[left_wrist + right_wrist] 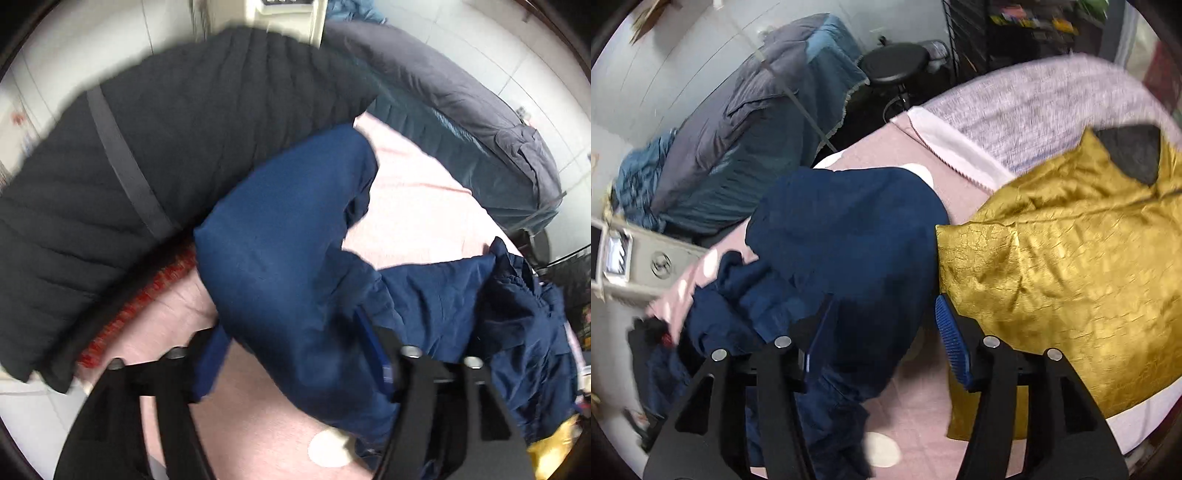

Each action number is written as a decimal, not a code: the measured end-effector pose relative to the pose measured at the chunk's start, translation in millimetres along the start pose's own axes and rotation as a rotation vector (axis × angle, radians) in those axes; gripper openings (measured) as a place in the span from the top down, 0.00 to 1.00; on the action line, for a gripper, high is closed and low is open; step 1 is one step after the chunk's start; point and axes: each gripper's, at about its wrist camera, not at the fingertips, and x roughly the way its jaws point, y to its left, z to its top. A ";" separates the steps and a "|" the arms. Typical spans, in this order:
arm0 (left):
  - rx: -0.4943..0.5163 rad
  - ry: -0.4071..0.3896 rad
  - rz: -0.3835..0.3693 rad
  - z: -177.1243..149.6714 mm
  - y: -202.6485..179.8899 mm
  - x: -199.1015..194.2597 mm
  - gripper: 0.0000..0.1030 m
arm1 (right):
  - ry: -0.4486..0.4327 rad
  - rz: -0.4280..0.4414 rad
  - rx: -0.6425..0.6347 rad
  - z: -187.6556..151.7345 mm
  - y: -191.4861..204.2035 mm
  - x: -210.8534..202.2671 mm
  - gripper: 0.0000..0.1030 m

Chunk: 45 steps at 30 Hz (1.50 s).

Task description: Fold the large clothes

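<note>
A large navy blue garment point(291, 254) lies crumpled on the pink bed sheet point(417, 199). It also shows in the right wrist view point(846, 236). My left gripper point(295, 354) has its jaws wide apart, and the navy cloth lies between and over them. My right gripper point(879, 339) is open too, with the navy cloth lying between its blue-padded fingers point(951, 343) without being pinched.
A black quilted jacket point(147, 177) lies at the left of the bed, over something red point(136, 306). A gold garment point(1052, 266) lies right of the navy one. A lilac blanket point(1034, 107), a grey-teal duvet point(746, 140) and a black stool point(894, 62) are beyond.
</note>
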 end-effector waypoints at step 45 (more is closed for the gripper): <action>0.240 0.218 -0.210 -146.3 -121.4 -74.0 0.84 | 0.218 0.054 -0.865 -216.8 334.3 85.5 0.27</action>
